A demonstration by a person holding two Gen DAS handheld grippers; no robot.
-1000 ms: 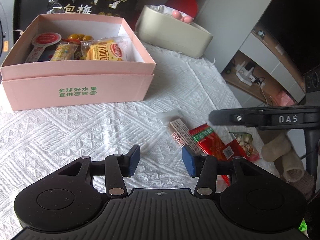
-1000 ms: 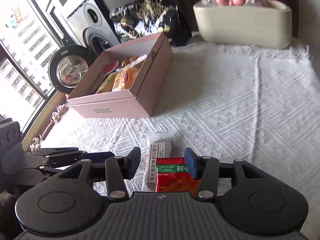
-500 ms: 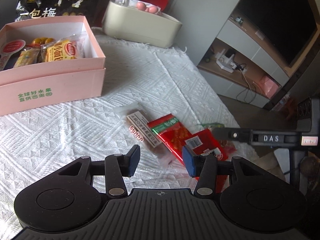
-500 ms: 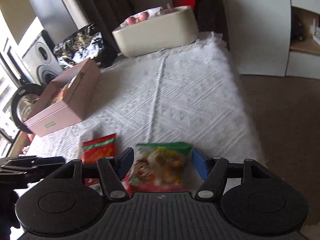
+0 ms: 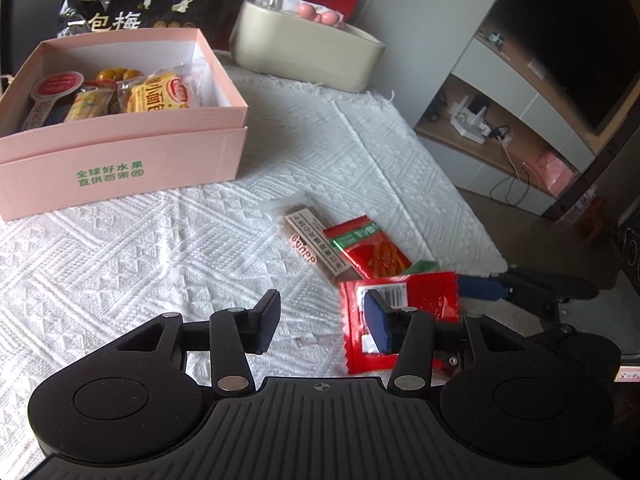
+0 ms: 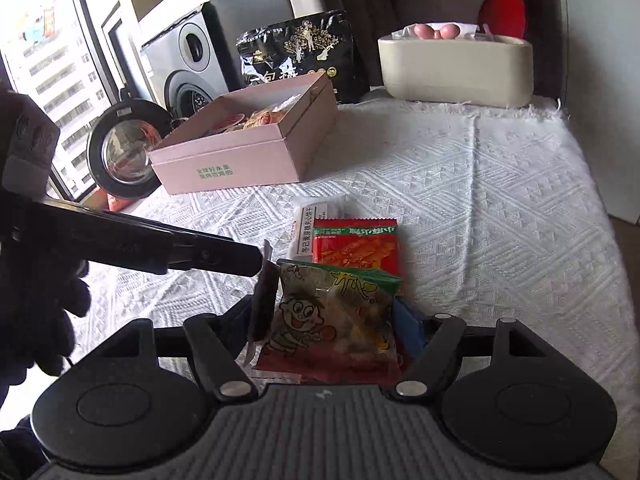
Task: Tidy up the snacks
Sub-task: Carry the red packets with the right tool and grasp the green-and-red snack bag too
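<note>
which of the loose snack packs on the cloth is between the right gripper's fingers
The cartoon pack, clear-fronted with a green top, sits between the right gripper fingers. The red pack and biscuit bar lie beyond.

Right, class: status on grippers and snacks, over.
Left gripper open, empty. Right gripper jaws just opening, cartoon snack packet between them. Pink box ahead, nothing blocking.

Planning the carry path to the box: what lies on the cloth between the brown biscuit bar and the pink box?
Nothing: in the left wrist view, only bare white cloth separates the biscuit bar from the pink box.
</note>
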